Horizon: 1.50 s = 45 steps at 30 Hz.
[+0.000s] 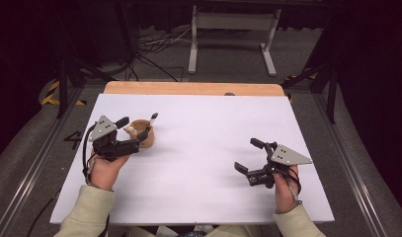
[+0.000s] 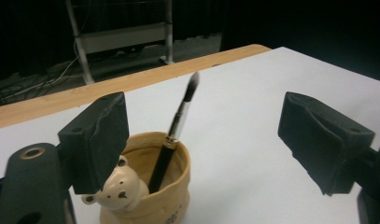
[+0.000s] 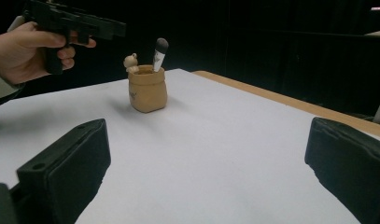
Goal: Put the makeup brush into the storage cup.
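A person sits at a white-topped bench [image 1: 198,163] with a wooden far edge, holding a two-jaw gripper in each hand. On the left side of the bench stands a small tan ceramic pot [image 1: 142,133] shaped like a sack, with a little bear figure [image 2: 116,190] perched on its near rim. A makeup brush [image 2: 177,127] with a black handle and silver ferrule stands inside the pot, leaning toward the far right, bristle tip up. The left gripper [image 1: 137,129] is at the pot, its fingers [image 2: 96,140] spread wide and holding nothing; one finger sits just beside the bear on the pot's left side, and the other hangs well out over bare bench to the right, so the pot and brush lie between them off-centre. The right gripper [image 1: 250,155] rests well apart on the right side of the bench, its fingers [image 3: 66,170] also wide open and empty, aimed across at the pot. The likely risk from here is a lopsided closing: because the left finger is already near the bear, it would probably meet the pot first and push or tip it before the far finger arrives. A tipped pot could spill the loosely leaning brush, and a pinch on the slim brush handle alone might slip
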### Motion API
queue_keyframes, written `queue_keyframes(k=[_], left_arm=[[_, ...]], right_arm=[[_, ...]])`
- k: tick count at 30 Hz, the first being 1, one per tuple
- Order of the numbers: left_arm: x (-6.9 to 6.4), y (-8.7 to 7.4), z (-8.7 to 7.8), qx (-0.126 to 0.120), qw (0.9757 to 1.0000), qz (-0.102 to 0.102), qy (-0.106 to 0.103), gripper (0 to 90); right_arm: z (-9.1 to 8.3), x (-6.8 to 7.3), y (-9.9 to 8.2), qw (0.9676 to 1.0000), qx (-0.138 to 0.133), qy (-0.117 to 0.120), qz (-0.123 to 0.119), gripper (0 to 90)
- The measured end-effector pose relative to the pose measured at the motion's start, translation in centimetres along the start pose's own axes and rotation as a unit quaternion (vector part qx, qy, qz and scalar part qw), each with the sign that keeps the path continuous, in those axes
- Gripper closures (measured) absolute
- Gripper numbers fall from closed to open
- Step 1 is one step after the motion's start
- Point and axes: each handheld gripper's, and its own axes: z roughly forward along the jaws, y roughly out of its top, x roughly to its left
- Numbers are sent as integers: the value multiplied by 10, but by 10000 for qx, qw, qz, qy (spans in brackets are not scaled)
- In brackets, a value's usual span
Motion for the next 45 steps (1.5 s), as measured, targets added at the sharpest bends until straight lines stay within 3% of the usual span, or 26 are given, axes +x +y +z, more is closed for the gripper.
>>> queue_keyframes(k=[8,13,17,23,27,31,34,37,45], left_arm=[[-11,-9,-23,-240,9988,178,-394,114],[-15,-16,-33,-393,9966,113,-721,92],[-19,-23,-40,-540,9942,224,-907,78],[-17,-36,-48,-682,9911,11,-1142,65],[-18,-48,-49,-594,9921,86,-1101,74],[-17,-56,-47,-516,9919,-32,-1159,70],[-18,-62,-46,-523,9922,-7,-1128,67],[-19,-68,-46,-549,9933,19,-1014,64],[-17,-81,-38,-364,9958,-212,-807,58]], right_arm=[[-2,-4,1,10000,0,0,41,5],[-4,-5,0,10000,1,1,67,6],[-5,-5,0,10000,24,43,61,6],[-6,-6,-2,9998,-9,170,126,5],[-7,-6,-4,9998,6,171,136,5],[-7,-6,-7,9997,22,157,160,6],[-7,-6,-8,9997,23,176,159,6],[-7,-6,-9,9997,41,158,177,6],[-8,-6,-14,9994,95,211,244,6]])
